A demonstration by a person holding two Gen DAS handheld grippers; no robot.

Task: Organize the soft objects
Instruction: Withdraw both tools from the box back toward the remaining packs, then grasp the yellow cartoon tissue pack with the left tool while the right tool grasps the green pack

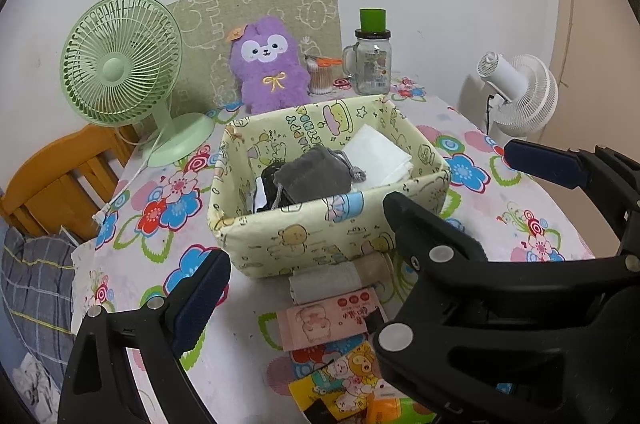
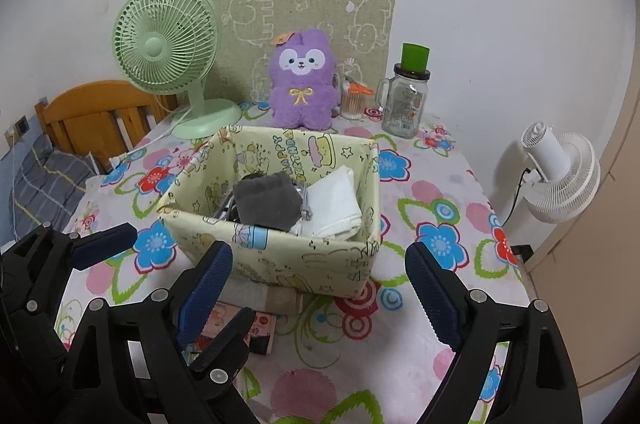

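Yellow-green cartoon fabric covers the storage box [image 1: 304,240], which stands in the middle of the counter [image 2: 440,324] on a flower-print cloth. Inside it lie a grey drawstring pouch [image 1: 314,176], a folded white cloth [image 1: 380,156] to its right, and some black-and-white fabric [image 1: 264,194] tucked at the pouch's left.

Just in front of the box, on the counter, sit a pale rolled cloth [image 1: 328,282], a pink tissue pack [image 1: 328,320] and, nearer the left wrist camera, a yellow cartoon-print packet [image 1: 340,384]. The pink pack touches the rolled cloth's near edge.

Both grippers hover over the near side of the counter, holding nothing. The left gripper [image 1: 304,240] has its fingers [image 1: 204,300] spread wide, the box between them in its own view. The right gripper [image 2: 320,292] also has its fingers [image 2: 430,296] spread apart, framing the box's front wall. In the right wrist view the left gripper [image 2: 164,272] shows at lower left, over the tissue pack.

Along the back of the counter stand a green desk fan [image 2: 168,52], a purple plush toy [image 2: 302,80], a tub of cotton swabs [image 2: 354,102] and a glass mug-jar with a green lid [image 2: 404,96]. A white fan [image 2: 560,176] stands off the counter's right side, a wooden chair [image 2: 96,116] off its left.
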